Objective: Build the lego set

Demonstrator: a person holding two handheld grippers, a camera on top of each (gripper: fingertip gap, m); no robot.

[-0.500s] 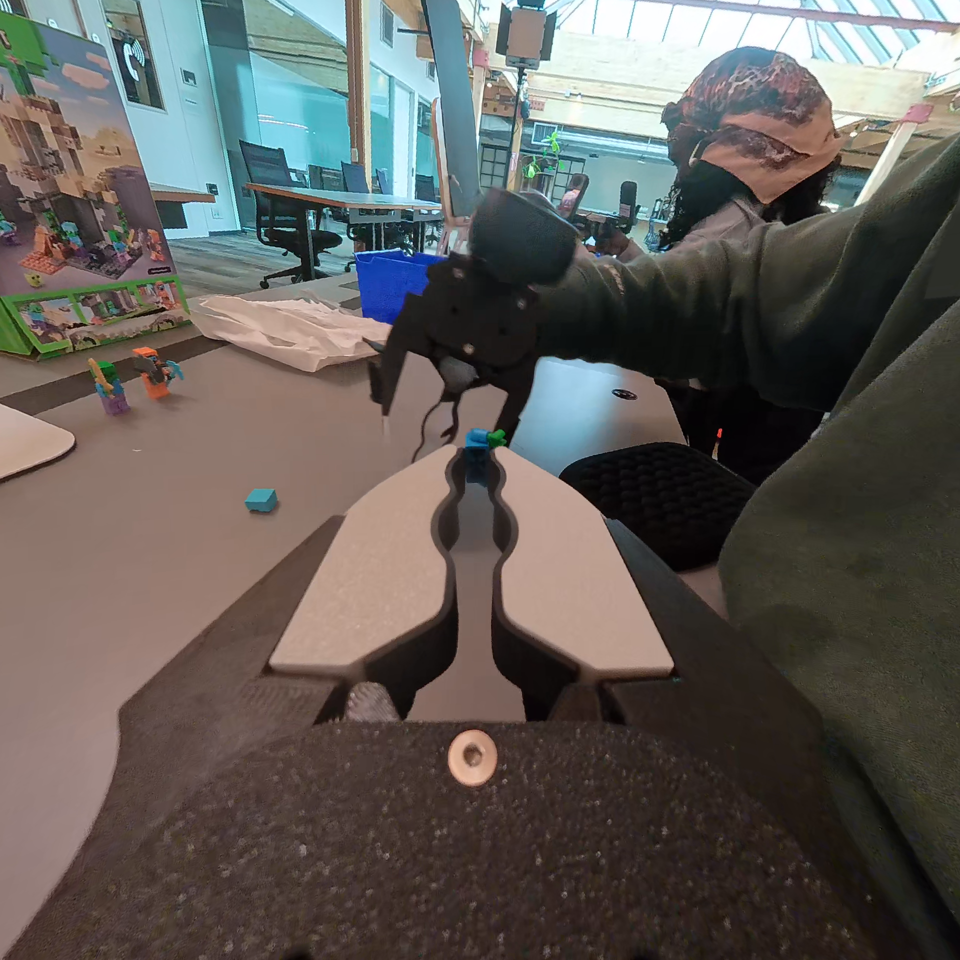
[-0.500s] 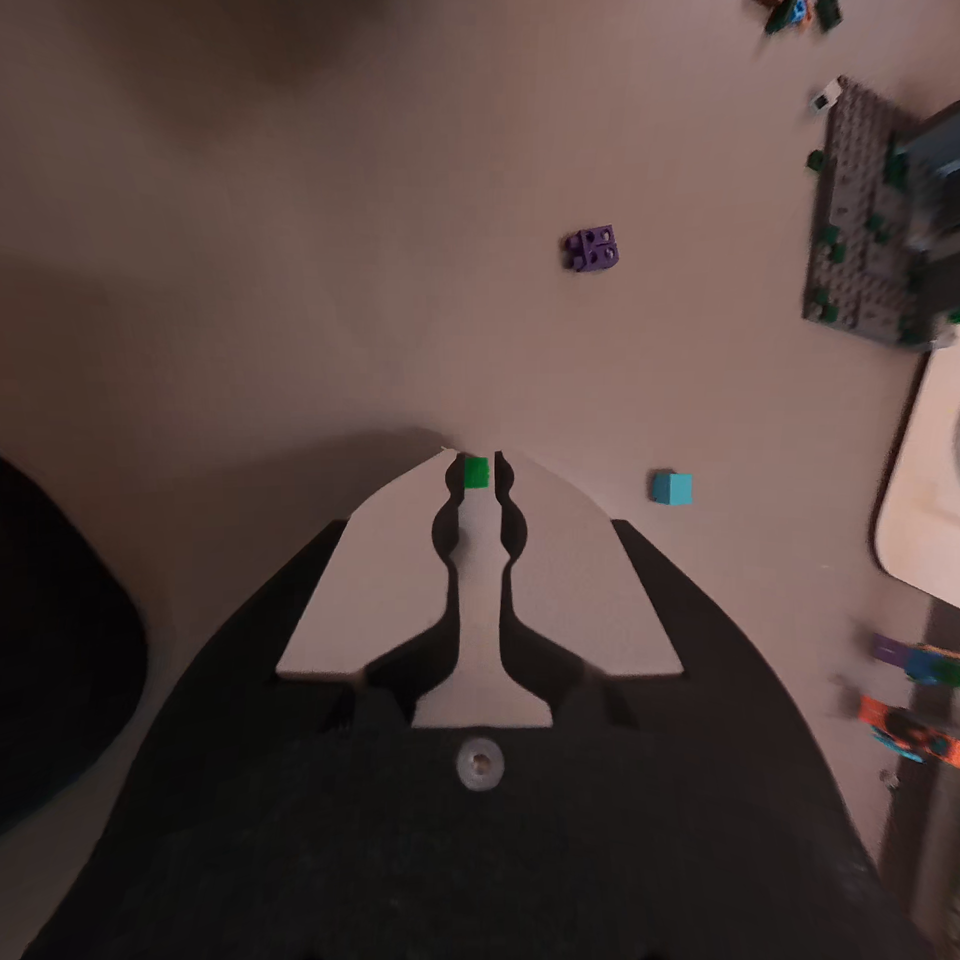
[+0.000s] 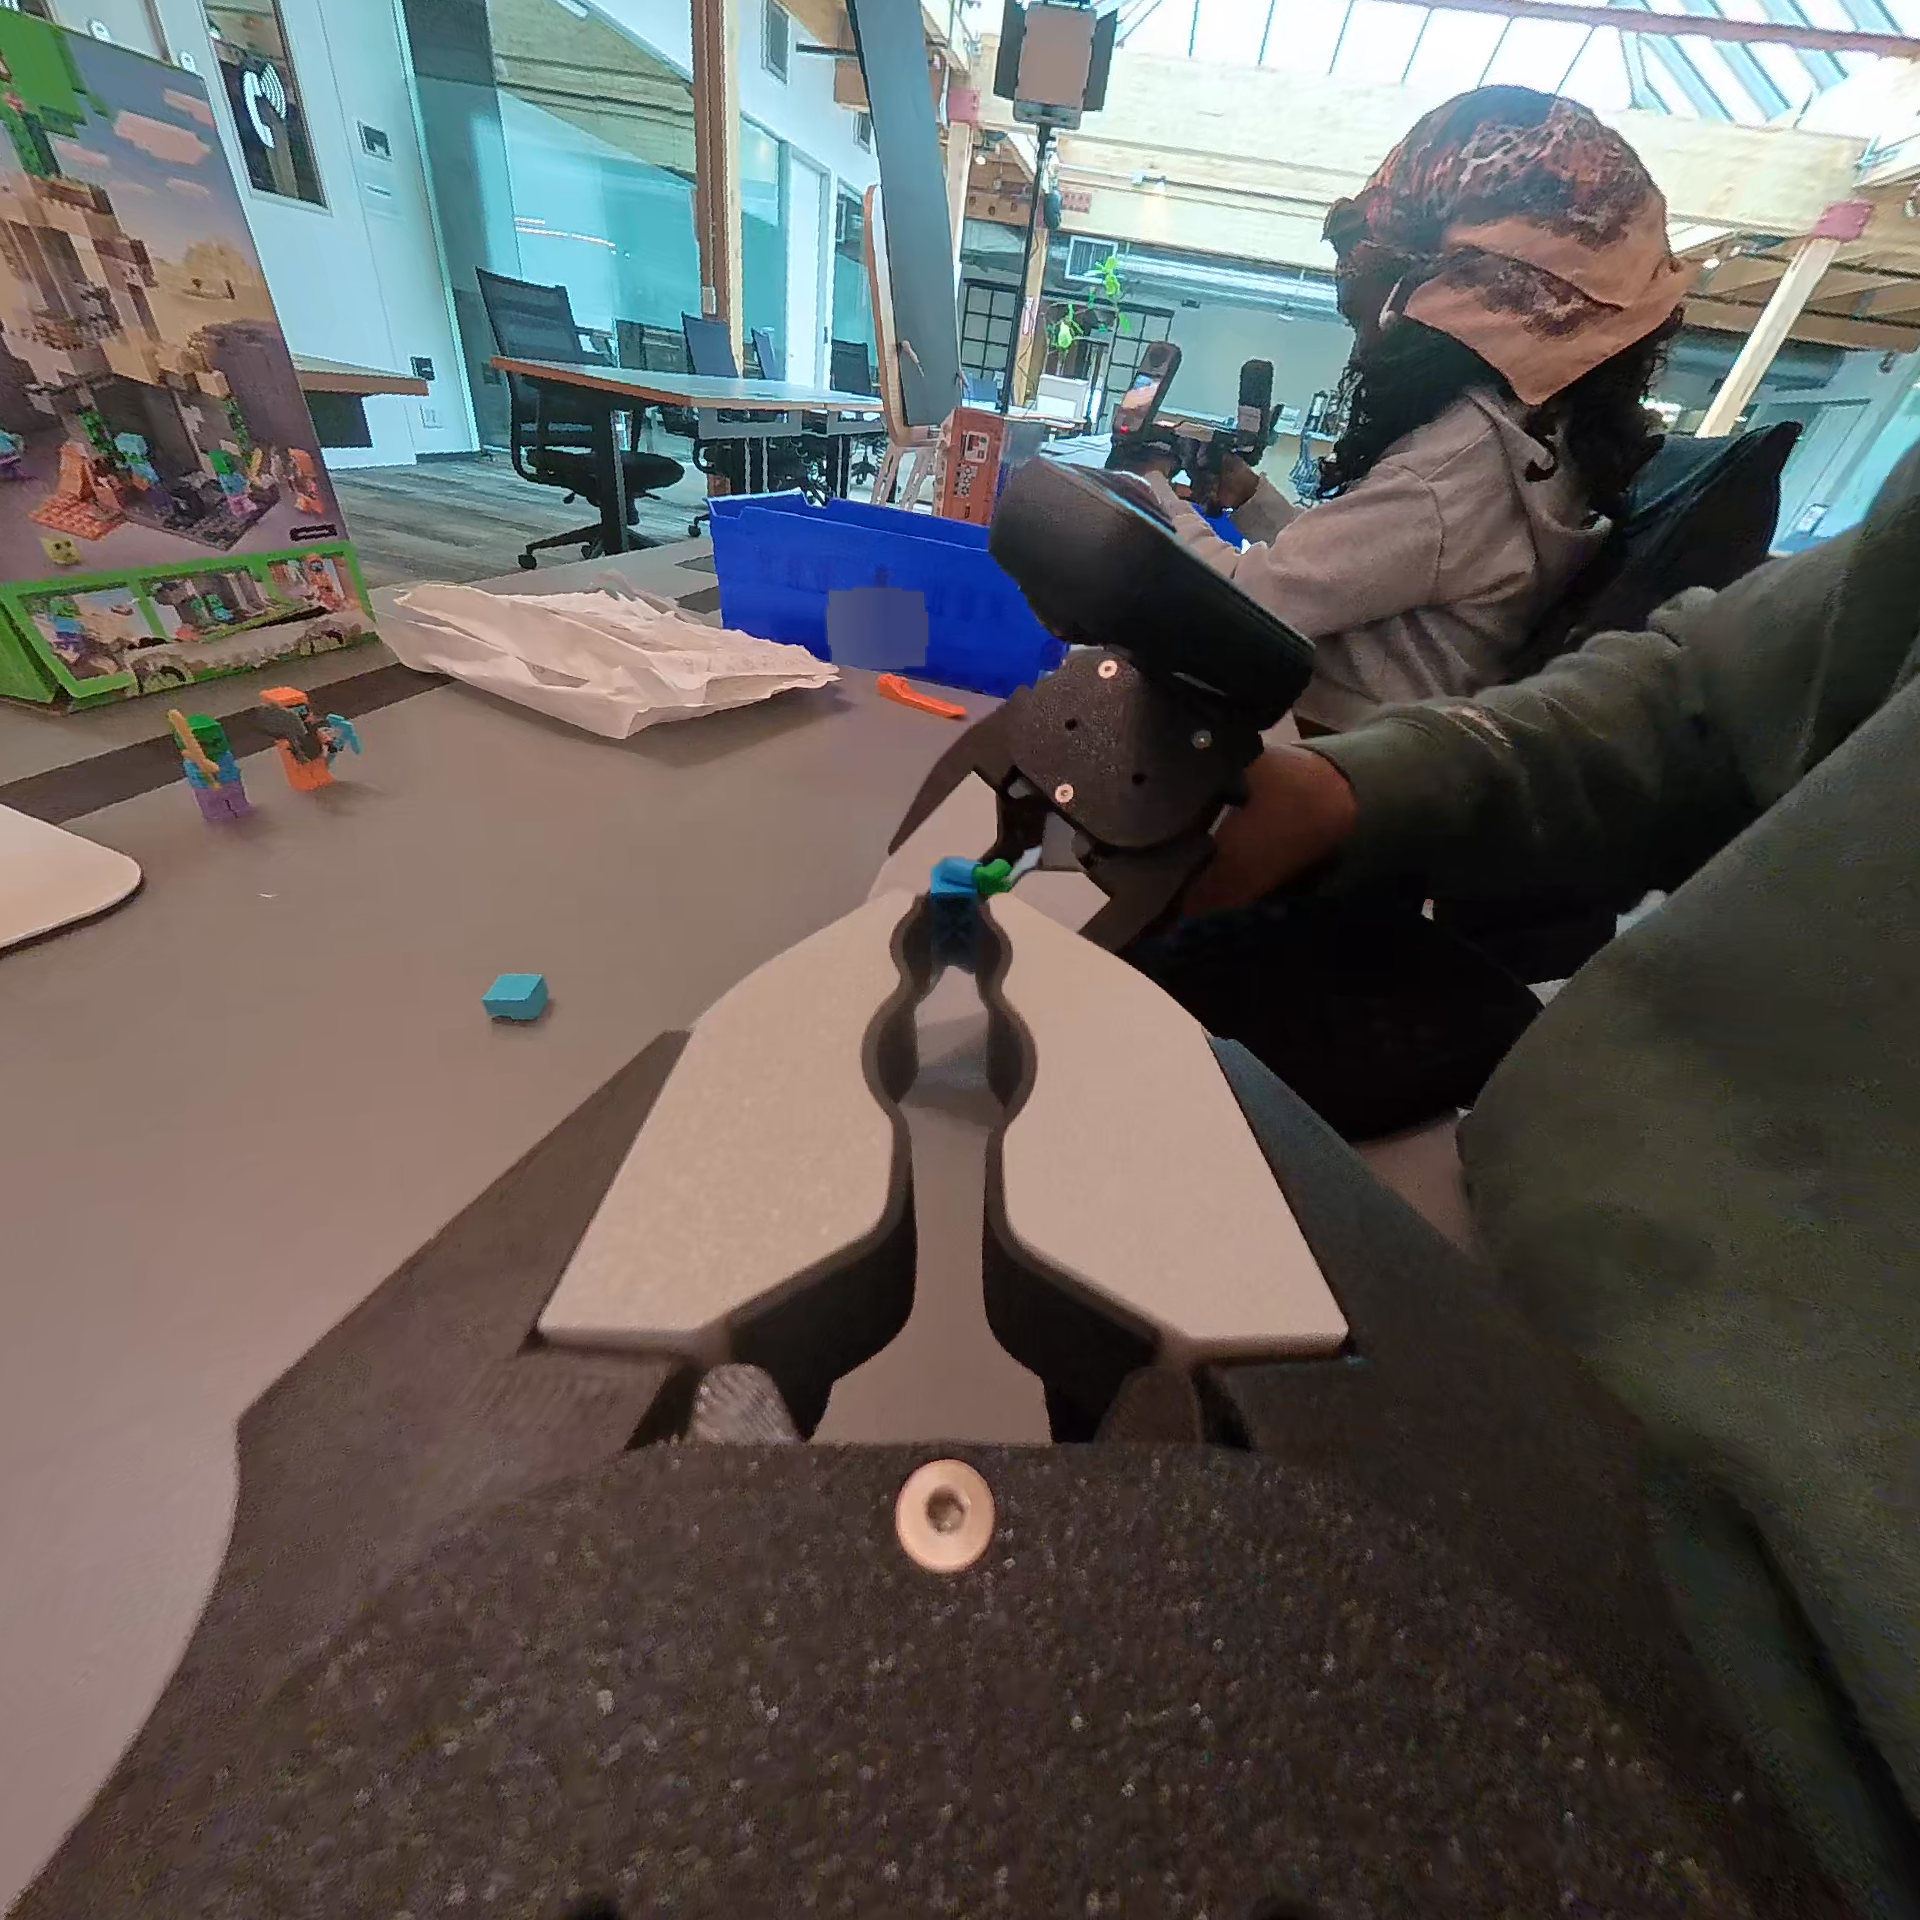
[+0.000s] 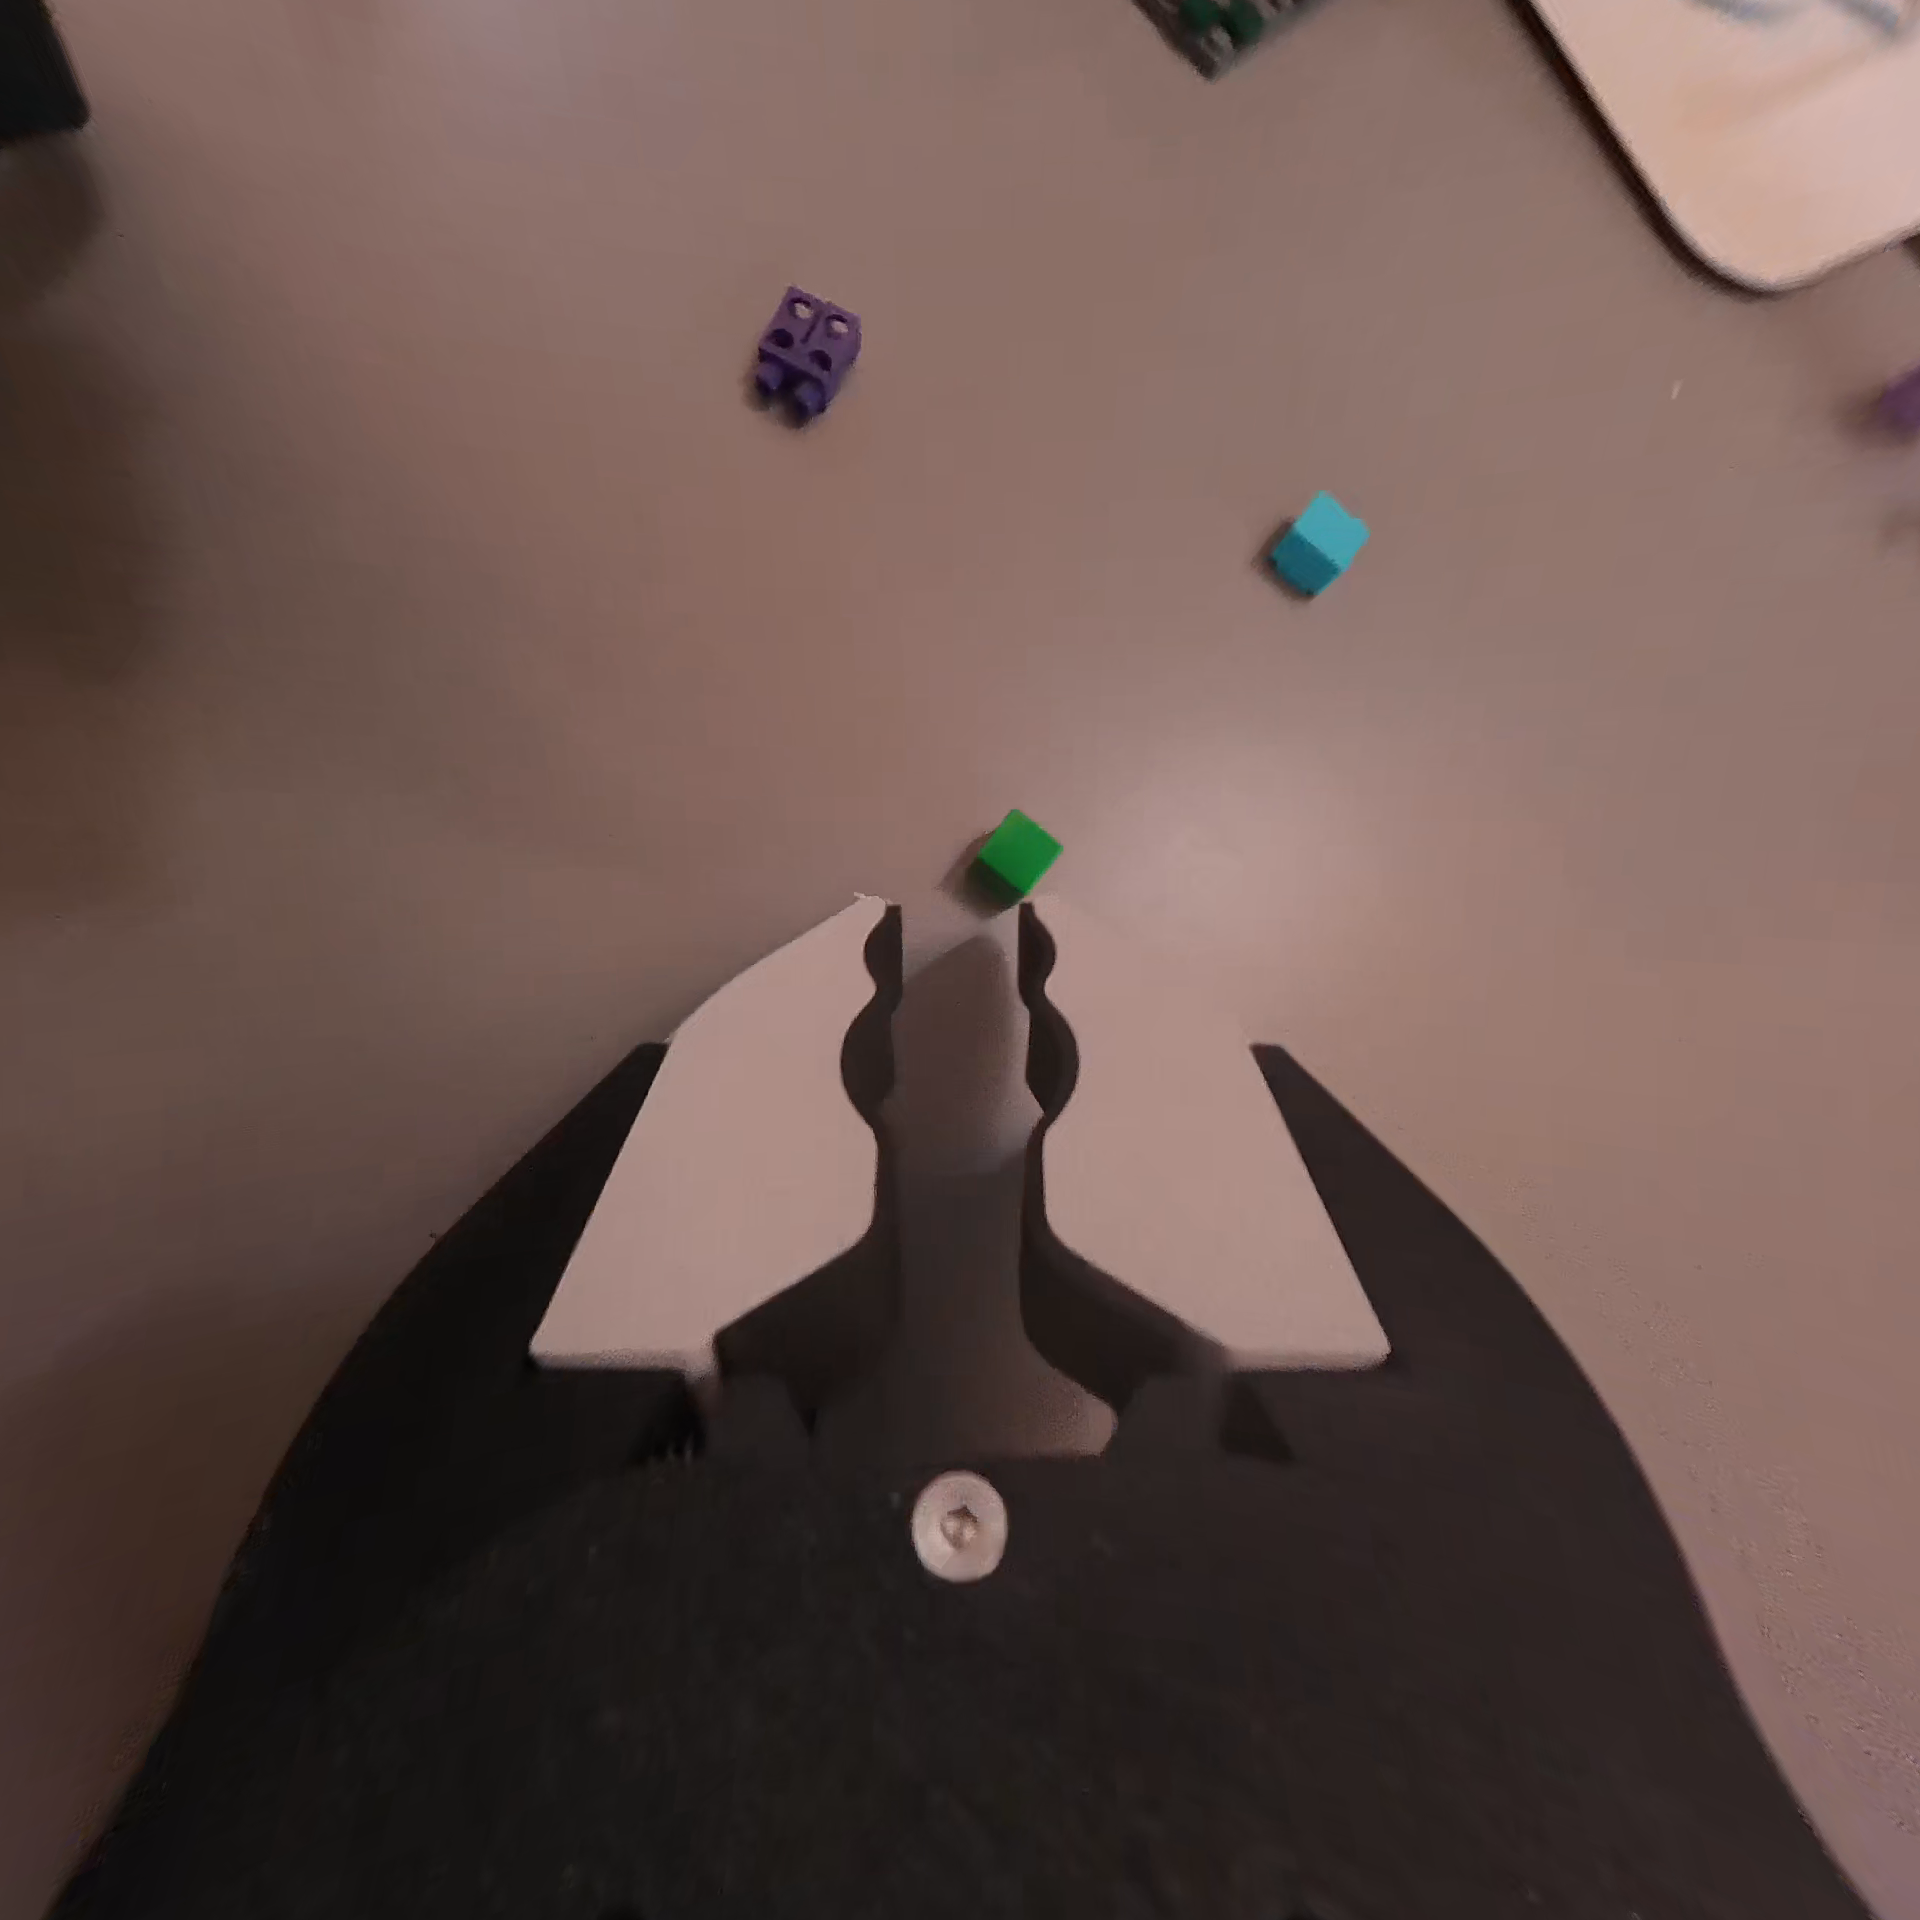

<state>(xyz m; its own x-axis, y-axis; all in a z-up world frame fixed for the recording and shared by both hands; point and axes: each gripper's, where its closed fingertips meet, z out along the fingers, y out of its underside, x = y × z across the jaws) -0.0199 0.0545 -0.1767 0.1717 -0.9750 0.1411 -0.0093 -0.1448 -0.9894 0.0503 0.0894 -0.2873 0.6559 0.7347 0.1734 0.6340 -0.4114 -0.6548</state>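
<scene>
L gripper [image 3: 956, 906]: fingers nearly closed, pinching a small blue lego piece [image 3: 951, 885] at the very tips, held up off the grey surface [image 3: 416, 1091]. A green bit [image 3: 992, 878] sits against the top right of the blue piece. R gripper [image 4: 956, 909]: fingers part open w/ nothing between them. A green cube [image 4: 1018, 854] lies just past the tips, clear of both.

Step in hand, as I read it: get green seated on blue. To do it well:
- Keep L steady & level as the anvil. The grip is on the tips only, so a side push could twist the blue piece out.
- R should re-take the cube squarely, flat faces to the finger pads, not on a corner.
- Line up studs first, then press straight along the stud axis w/ light force.

Loose parts nearby: purple piece [image 4: 808, 348] & teal brick [image 4: 1320, 542], both well apart from the cube. Two minifigs [image 3: 260, 758] stand by the set's box [image 3: 156, 416].

Hard to tell:
- Whether the green bit in L view is the same thing as the cube in R view. L gripper doesn't show in R view at all.
- Whether the cube rests on the surface. R view is motion-blurred.
- Blue piece's lower half is hidden btwn the fingers, so its shape is unclear.
- Grey baseplate [image 4: 1210, 26] is cut off at the top edge.
</scene>
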